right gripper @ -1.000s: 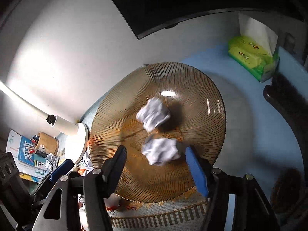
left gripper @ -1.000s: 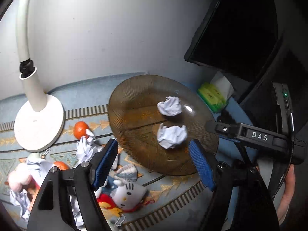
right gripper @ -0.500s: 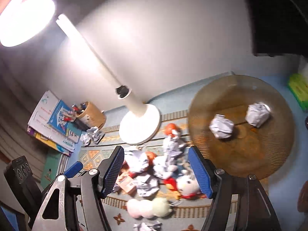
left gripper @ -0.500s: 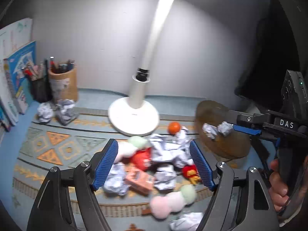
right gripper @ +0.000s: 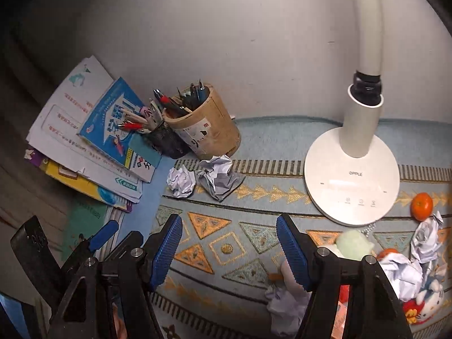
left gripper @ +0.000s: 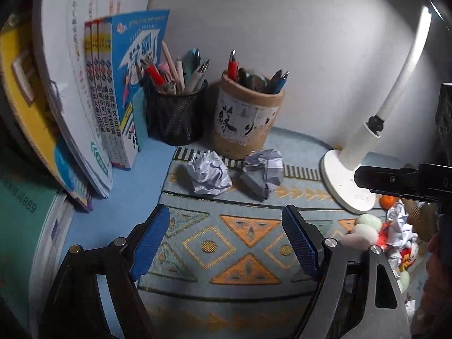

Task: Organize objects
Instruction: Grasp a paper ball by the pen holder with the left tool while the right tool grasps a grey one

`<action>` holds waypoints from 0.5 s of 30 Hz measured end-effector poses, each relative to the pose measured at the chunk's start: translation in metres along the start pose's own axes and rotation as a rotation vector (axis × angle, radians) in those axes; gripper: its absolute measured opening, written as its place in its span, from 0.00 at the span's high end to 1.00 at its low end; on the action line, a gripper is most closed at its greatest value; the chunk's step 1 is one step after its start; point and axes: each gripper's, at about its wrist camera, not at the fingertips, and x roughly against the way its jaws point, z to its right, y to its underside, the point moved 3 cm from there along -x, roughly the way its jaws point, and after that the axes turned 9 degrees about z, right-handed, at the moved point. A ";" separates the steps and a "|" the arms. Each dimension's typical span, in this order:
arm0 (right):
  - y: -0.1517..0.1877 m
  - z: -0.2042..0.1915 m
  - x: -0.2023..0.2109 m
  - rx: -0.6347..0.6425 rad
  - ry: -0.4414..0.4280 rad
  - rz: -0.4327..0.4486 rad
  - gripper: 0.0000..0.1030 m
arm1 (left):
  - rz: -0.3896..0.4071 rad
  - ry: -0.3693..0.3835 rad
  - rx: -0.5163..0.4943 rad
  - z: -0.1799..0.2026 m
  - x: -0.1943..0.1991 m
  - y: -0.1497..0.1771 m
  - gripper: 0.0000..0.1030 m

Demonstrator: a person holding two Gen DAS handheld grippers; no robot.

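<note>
Both tools gape empty over the patterned mat, the left tool (left gripper: pixel 226 237) having just widened, the right tool (right gripper: pixel 229 247) likewise parted, two crumpled paper balls (left gripper: pixel 209 173) ahead.

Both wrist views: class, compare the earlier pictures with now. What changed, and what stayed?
Both views swung from the brown plate leftward to the pen holders and two paper balls. The left gripper has just opened further; nothing between its jaws. The right gripper stayed open and empty.

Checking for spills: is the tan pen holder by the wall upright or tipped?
Upright. The tan pen holder stands on its base, pens sticking up from its open top.
</note>
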 end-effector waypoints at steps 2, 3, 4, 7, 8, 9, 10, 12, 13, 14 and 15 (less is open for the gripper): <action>-0.004 -0.004 -0.032 -0.024 -0.013 -0.049 0.34 | -0.018 0.012 0.012 -0.006 -0.025 0.001 0.22; -0.006 -0.006 -0.045 -0.036 -0.022 -0.063 0.34 | -0.023 0.018 0.014 -0.007 -0.035 0.001 0.22; -0.008 -0.009 -0.056 -0.041 -0.022 -0.064 0.34 | -0.029 0.026 0.011 -0.007 -0.045 0.001 0.22; -0.017 -0.020 -0.080 -0.018 -0.019 -0.042 0.34 | -0.045 0.013 -0.018 -0.006 -0.068 -0.003 0.22; -0.021 -0.025 -0.087 -0.004 -0.021 -0.031 0.34 | -0.055 0.000 -0.024 -0.007 -0.075 -0.004 0.22; -0.023 -0.027 -0.094 0.011 -0.006 -0.024 0.34 | -0.067 -0.011 -0.026 -0.008 -0.081 -0.004 0.22; -0.025 -0.029 -0.101 0.023 0.021 -0.027 0.34 | -0.078 -0.014 -0.025 -0.009 -0.087 -0.003 0.22; -0.024 -0.030 -0.118 0.014 0.039 -0.052 0.34 | -0.086 -0.012 -0.019 -0.011 -0.094 -0.001 0.22; -0.023 -0.029 -0.124 0.002 0.025 -0.067 0.35 | -0.088 -0.011 -0.018 -0.010 -0.097 0.001 0.22; -0.021 -0.029 -0.130 -0.004 0.018 -0.079 0.35 | -0.090 -0.008 -0.020 -0.009 -0.099 0.002 0.23; -0.019 -0.029 -0.134 0.001 0.023 -0.083 0.35 | -0.094 -0.008 -0.024 -0.008 -0.101 0.004 0.23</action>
